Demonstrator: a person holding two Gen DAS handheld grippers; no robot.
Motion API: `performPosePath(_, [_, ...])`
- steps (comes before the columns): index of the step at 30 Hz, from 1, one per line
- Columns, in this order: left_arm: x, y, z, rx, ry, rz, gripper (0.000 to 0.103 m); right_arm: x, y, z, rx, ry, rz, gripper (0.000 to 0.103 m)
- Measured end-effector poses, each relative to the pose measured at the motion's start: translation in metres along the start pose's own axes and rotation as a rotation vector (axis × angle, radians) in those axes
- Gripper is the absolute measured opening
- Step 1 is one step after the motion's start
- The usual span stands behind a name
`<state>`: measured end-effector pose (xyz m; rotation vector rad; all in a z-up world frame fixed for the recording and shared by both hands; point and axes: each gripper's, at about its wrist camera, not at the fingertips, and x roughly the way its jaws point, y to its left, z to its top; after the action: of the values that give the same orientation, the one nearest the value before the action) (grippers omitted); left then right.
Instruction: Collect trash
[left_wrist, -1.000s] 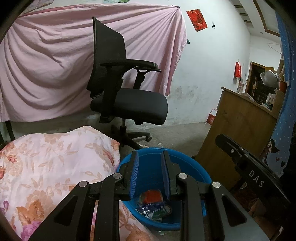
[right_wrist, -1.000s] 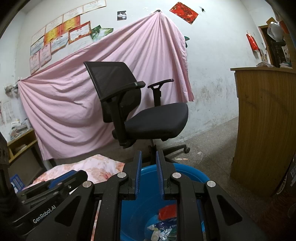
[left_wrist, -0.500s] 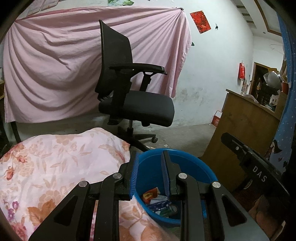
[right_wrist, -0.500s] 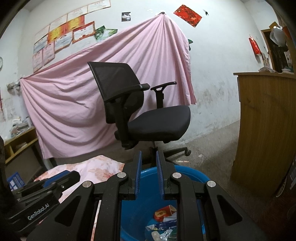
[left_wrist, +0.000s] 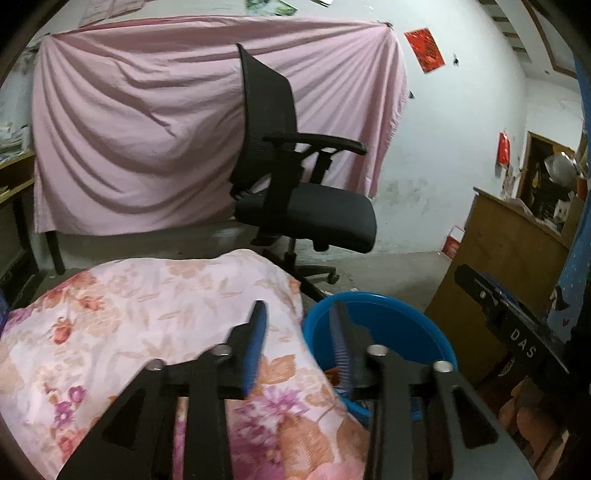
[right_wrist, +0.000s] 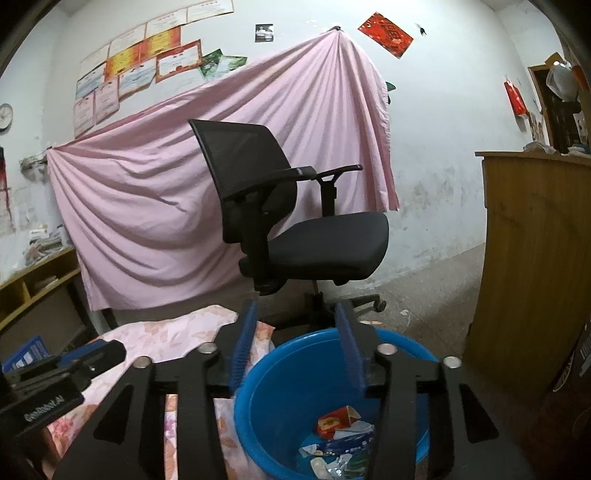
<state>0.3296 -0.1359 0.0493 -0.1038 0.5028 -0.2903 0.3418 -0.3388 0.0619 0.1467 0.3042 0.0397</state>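
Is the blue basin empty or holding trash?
Holding trash: the blue basin has wrappers across its bottom, well below the rim.

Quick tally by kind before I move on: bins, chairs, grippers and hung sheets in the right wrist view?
Blue basin: 1
Office chair: 1
Grippers, right gripper and left gripper: 2
Pink sheet: 1
Total: 5

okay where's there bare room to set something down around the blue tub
Bare floor lies between the office chair and the wooden cabinet, behind the blue tub. The chair's seat is bare too. The tub's bottom is crowded with wrappers; the floral quilt presses its left side.
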Motion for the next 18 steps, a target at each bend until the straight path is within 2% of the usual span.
performPosePath(3, [-0.014, 0.009, 0.0, -0.028, -0.016, 0.021, 0.044, -0.006, 0.006, -0.001, 0.004, -0.002, 0.002, 0.052])
performPosePath(5, [-0.022, 0.015, 0.0, -0.049, -0.025, 0.033, 0.052, -0.011, 0.009, -0.002, 0.01, -0.009, 0.002, 0.072])
performPosePath(8, [-0.04, 0.026, -0.004, -0.089, -0.051, 0.041, 0.063, -0.025, 0.015, -0.002, 0.02, -0.037, 0.011, 0.079])
performPosePath(12, [-0.067, 0.041, -0.012, -0.124, -0.107, 0.073, 0.091, -0.043, 0.025, -0.005, 0.009, -0.054, 0.023, 0.084])
performPosePath(15, [-0.091, 0.051, -0.021, -0.151, -0.153, 0.09, 0.098, -0.062, 0.032, -0.012, -0.008, -0.072, 0.025, 0.092])
performPosePath(18, [-0.11, 0.057, -0.031, -0.154, -0.169, 0.115, 0.099, -0.081, 0.039, -0.018, -0.017, -0.1, 0.034, 0.103])
